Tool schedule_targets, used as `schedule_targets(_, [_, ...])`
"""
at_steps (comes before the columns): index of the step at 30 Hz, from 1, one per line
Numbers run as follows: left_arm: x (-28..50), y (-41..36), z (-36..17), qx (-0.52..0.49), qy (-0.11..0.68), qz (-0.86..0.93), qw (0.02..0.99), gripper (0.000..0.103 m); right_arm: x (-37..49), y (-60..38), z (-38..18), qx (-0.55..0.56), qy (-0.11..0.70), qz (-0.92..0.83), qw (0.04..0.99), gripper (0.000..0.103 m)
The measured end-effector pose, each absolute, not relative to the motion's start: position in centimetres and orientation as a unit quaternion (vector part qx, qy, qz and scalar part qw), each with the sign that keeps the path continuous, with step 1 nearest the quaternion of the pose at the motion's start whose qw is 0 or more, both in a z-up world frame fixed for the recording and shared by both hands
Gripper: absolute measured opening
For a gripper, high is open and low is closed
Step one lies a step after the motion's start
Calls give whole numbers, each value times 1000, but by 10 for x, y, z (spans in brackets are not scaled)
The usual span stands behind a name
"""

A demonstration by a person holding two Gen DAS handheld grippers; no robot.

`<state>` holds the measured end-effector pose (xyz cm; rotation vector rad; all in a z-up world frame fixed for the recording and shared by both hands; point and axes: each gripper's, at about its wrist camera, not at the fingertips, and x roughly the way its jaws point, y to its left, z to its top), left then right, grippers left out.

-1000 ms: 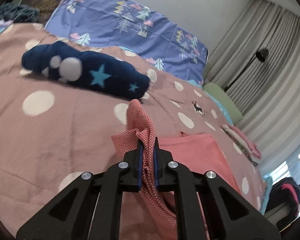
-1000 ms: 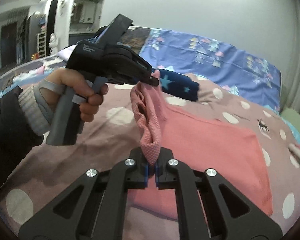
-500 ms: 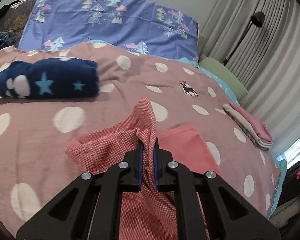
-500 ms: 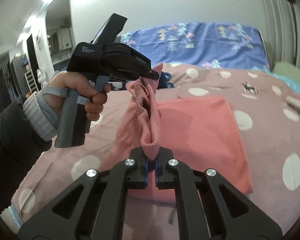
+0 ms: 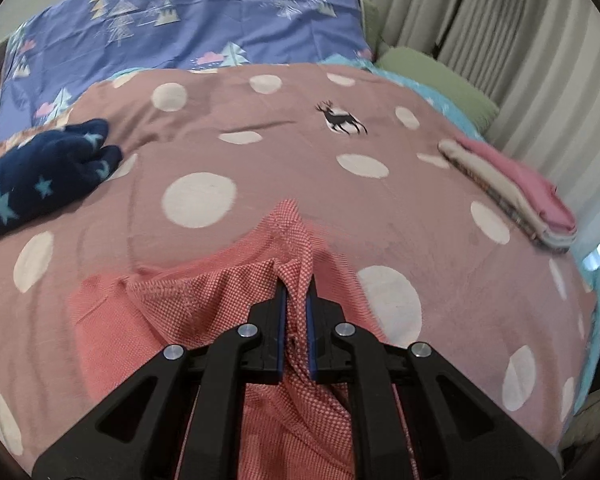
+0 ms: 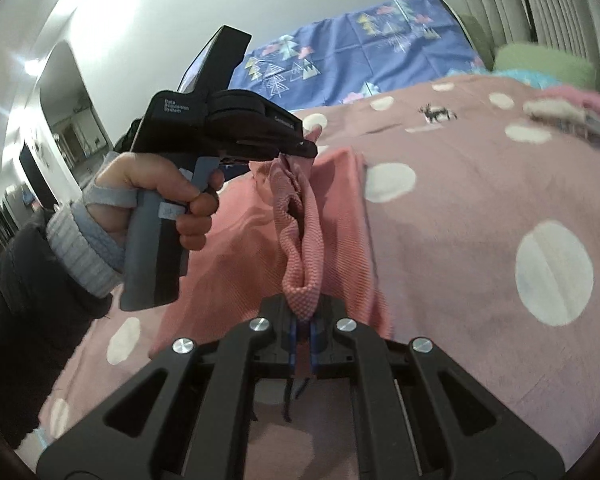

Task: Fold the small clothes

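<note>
A small salmon-pink garment with a fine checked weave lies on the dotted pink bedspread. My left gripper is shut on one bunched edge of it, lifted off the bed. My right gripper is shut on the other end of the same edge of the garment, which hangs stretched between the two. The left gripper shows in the right wrist view, held in a hand. The rest of the garment trails flat on the bed below.
A folded navy star-print garment lies at the left. A folded pink and grey stack lies at the right edge of the bed. A blue tree-print pillow is at the head, and curtains hang beyond.
Both grippers have swung the held edge toward the right side of the bed. The garment's lower part now spreads wider on the bedspread. Both stay shut on it.
</note>
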<state>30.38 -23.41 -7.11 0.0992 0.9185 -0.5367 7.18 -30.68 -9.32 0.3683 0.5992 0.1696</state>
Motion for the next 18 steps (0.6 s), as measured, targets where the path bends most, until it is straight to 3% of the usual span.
schedule_targets(9, [304,-266,-90,100,440,-240,860,11,78,-328,-106,233,309,96,917,4])
schedule_targets(13, [292,-258,-79,92,405,-222,882,41,84,-341,-119,274,329,111,897,5])
schedule_targets(18, [236,-228,-43,93,340,-208,913,55,86,-352,-129,319,336,137,876,5])
